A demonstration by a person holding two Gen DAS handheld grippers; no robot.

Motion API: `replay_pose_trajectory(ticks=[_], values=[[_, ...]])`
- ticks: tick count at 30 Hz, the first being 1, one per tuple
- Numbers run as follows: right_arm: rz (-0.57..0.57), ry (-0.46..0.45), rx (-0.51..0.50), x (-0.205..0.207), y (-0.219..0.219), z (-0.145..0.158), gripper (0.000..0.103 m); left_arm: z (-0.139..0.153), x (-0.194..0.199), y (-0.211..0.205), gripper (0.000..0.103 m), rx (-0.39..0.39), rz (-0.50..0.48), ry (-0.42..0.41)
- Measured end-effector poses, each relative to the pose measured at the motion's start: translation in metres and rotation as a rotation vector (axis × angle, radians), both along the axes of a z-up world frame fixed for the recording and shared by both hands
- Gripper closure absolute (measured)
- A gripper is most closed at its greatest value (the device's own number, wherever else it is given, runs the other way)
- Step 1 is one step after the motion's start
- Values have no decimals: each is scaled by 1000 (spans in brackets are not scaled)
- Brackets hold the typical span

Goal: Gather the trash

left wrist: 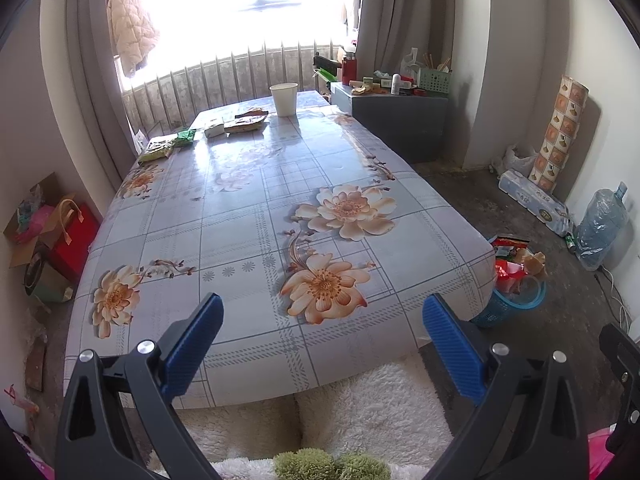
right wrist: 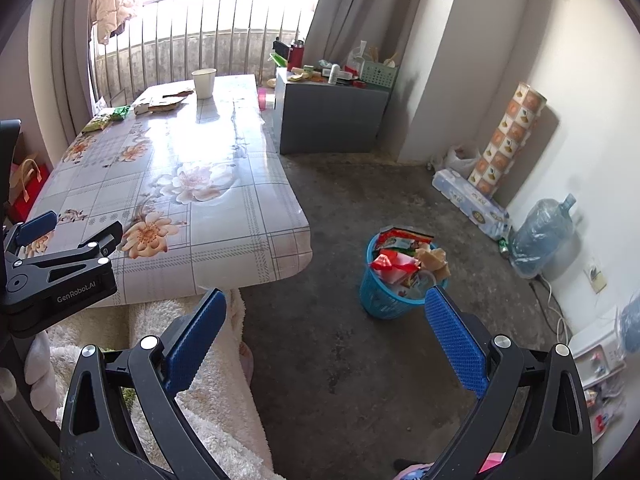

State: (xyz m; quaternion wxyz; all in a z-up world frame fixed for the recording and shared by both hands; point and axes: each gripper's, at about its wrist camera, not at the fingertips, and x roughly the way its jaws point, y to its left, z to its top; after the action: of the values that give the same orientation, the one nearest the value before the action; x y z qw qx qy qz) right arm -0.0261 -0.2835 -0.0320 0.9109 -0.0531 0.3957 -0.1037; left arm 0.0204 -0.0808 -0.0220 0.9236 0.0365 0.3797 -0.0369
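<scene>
Snack wrappers lie at the table's far left end: a yellow-green packet (left wrist: 157,150), a small green packet (left wrist: 186,137), a white box (left wrist: 214,129) and a brown wrapper (left wrist: 246,123). A white paper cup (left wrist: 284,99) stands behind them. A blue trash basket (right wrist: 394,280), full of wrappers, stands on the floor right of the table (left wrist: 248,216). My left gripper (left wrist: 322,312) is open and empty over the table's near edge. My right gripper (right wrist: 322,312) is open and empty above the floor near the basket. The left gripper also shows in the right wrist view (right wrist: 70,226).
A grey cabinet (left wrist: 400,120) with bottles and a basket stands beyond the table. A tissue pack (right wrist: 470,204), patterned roll (right wrist: 506,140) and water jug (right wrist: 542,232) line the right wall. Boxes and bags (left wrist: 48,232) sit left of the table. A white fleece blanket (left wrist: 360,408) lies below.
</scene>
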Motion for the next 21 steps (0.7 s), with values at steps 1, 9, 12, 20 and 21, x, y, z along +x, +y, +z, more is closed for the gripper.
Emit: replay_pose_trajectory(ticks=[1,9,12,20,21], values=[[-1,-1,1,0,0,0,7,0,0,0,5,2,-1,-2],[-3,-4,2,1,0,1,7,2,-3,1,5,9,1,-17],[-2,-3,1,1,0,1,7,4,-3,0,5,9,1,-24],[0,-4,1,0,-2,1,7,5,-4,0,5,10,1,-23],[0,-3,0,0,-2,1,7,6,-4,-1,5,11,0,-22]])
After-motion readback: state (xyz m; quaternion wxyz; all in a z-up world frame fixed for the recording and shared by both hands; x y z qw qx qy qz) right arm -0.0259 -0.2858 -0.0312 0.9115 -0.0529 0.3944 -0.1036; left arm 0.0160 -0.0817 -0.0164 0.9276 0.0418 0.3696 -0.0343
